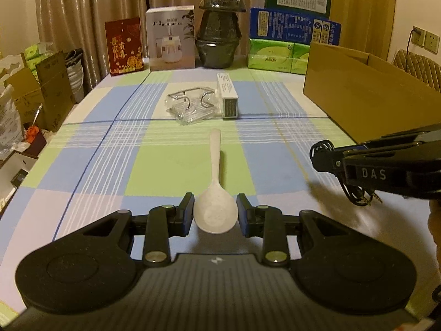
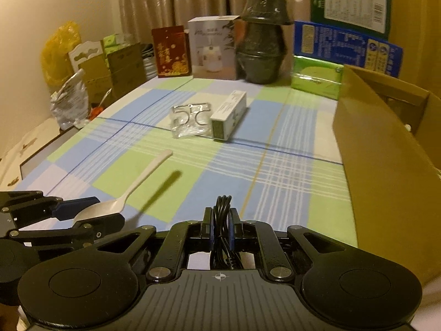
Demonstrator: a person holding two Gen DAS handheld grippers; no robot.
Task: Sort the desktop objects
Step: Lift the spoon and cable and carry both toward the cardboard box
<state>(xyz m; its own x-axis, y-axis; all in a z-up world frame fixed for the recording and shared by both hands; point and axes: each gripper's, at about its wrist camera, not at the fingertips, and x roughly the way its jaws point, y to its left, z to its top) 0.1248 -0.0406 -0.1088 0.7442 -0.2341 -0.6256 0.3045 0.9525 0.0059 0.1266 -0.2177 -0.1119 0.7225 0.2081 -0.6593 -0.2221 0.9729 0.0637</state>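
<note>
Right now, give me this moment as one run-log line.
left tool: around spoon bowl, contact unclear | right tool: shut on black cable | cardboard box: open, at right

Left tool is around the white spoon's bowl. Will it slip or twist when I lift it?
Probably stiff and light: the white spoon looks like thin moulded plastic. The rounded bowl could slip between the left tool pads, and the long handle may tip it forward.

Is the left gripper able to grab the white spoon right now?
Probably yes. The spoon's bowl already sits between the open jaws of the left gripper, with nothing blocking it. In the right wrist view the spoon seems lifted, its shadow apart on the tablecloth, so it may already be lightly held.
</note>
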